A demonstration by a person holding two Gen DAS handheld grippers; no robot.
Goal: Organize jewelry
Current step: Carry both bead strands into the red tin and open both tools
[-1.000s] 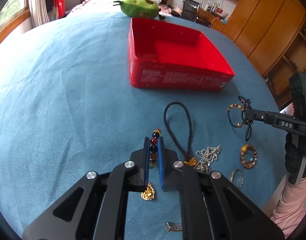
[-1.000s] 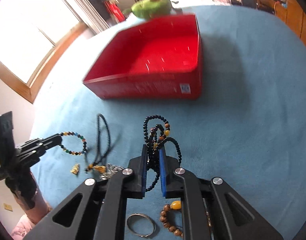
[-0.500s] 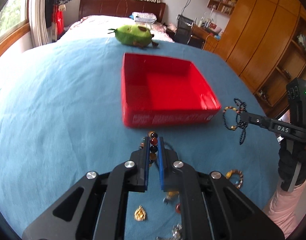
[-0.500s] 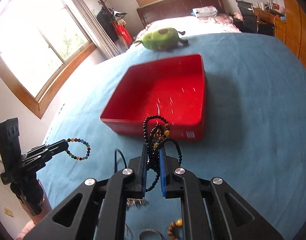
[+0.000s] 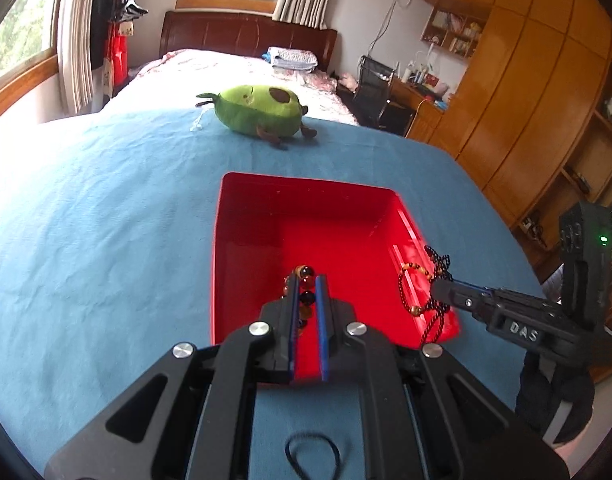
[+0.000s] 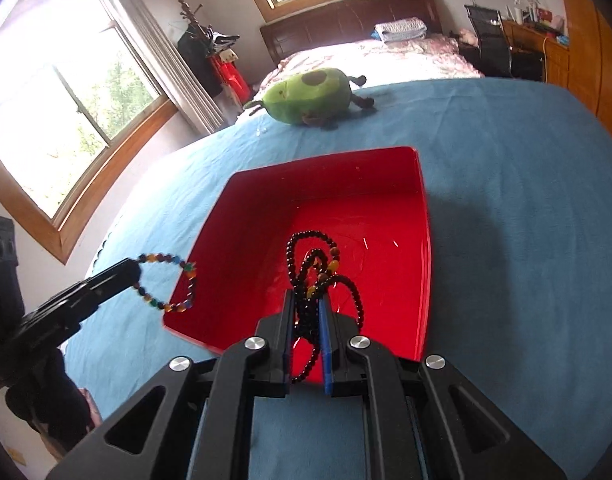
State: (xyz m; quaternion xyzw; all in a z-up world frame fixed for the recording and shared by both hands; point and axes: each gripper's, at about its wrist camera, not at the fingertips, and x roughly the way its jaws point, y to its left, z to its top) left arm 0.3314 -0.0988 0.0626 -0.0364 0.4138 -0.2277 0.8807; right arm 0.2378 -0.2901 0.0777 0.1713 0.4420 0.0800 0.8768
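An open red box (image 5: 266, 216) (image 6: 246, 216) lies on the blue bedspread, nothing inside it. My left gripper (image 5: 307, 282) is shut on a multicoloured bead bracelet (image 5: 304, 271) and hangs over the box's near part. From the right wrist view that bracelet (image 6: 166, 280) dangles as a loop at the box's left wall, off the left gripper (image 6: 132, 274). My right gripper (image 6: 307, 300) is shut on a tangled black bead necklace (image 6: 311, 264) with amber beads, above the box's near edge. In the left wrist view the necklace (image 5: 419, 288) hangs at the box's right wall, from the right gripper (image 5: 439, 288).
A green avocado plush (image 5: 258, 114) (image 6: 309, 96) lies beyond the box. A black cord loop (image 5: 313, 454) lies on the spread under the left gripper. Wooden wardrobes (image 5: 525, 80) stand on the right, windows (image 6: 58, 120) on the left. A gloved hand (image 5: 553, 396) holds the right gripper.
Both grippers lifted off the jewelry pile and moved forward over the red box, each still carrying its beads. The loose pieces on the spread have dropped out of view.
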